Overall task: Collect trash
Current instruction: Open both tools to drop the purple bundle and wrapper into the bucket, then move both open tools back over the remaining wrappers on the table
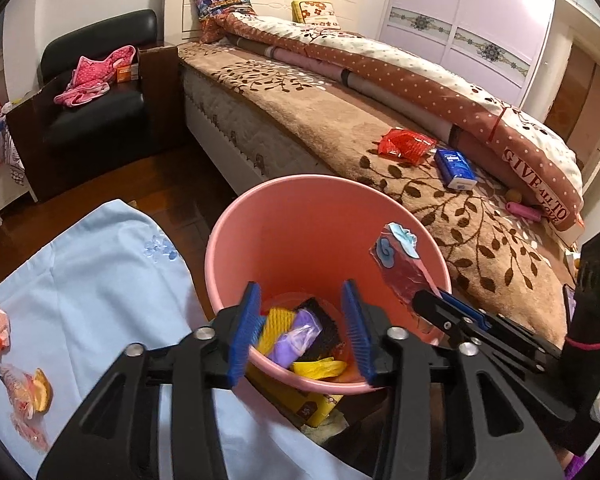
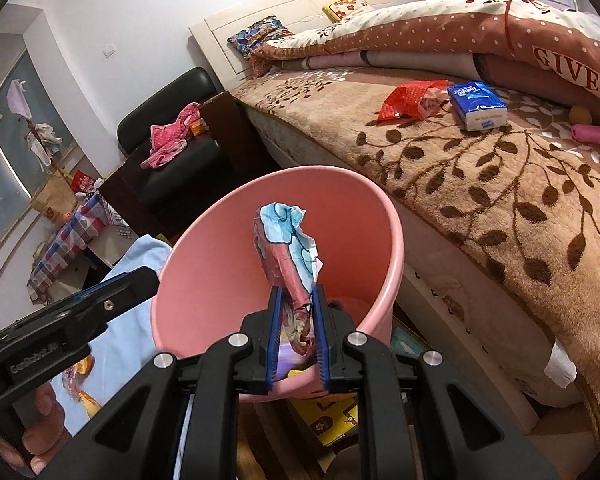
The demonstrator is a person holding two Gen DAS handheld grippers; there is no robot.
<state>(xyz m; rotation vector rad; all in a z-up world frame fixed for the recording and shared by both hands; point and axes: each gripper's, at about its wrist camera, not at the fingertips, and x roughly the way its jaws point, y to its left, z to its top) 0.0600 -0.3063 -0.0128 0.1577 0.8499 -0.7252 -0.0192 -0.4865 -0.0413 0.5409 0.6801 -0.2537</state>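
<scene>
A pink bin (image 1: 300, 240) stood directly under both tongs, between a pale blue cloth (image 1: 92, 280) on the left and the bed (image 1: 340, 128) on the right. At its bottom, seen between the left tongs' (image 1: 300, 328) blue pads, lay a yellow ribbed piece (image 1: 278, 326), a purple wrapper (image 1: 296, 338), something dark (image 1: 326, 326) and a crumpled yellow scrap (image 1: 318, 368). The left tongs hung over the near rim with jaws spread wide and nothing between them. Just to their right, the right tongs (image 2: 296, 320) were clamped on a crumpled pink and blue wrapper (image 2: 288, 248), which stood up from the pads above the bin's mouth, inside the line of its rim.

Left of the left tongs, two clear orange-tinted snack wrappers (image 1: 24, 396) lay on the blue cloth, well apart from the bin. Under the bin's near edge a flat yellow box (image 1: 304, 408) showed on the floor. Far ahead and to the left, a black armchair (image 1: 100, 92) held pink clothing (image 1: 96, 76). Ahead and to the right of the right tongs, on the brown leaf-patterned blanket (image 2: 500, 184), a torn red packet (image 2: 408, 100) lay just beside a blue tissue pack (image 2: 478, 106), with a folded dotted quilt (image 2: 460, 28) behind them. A pink roll (image 2: 596, 134) lay further right. The bin's far wall stood between the tongs and those items on the bed
</scene>
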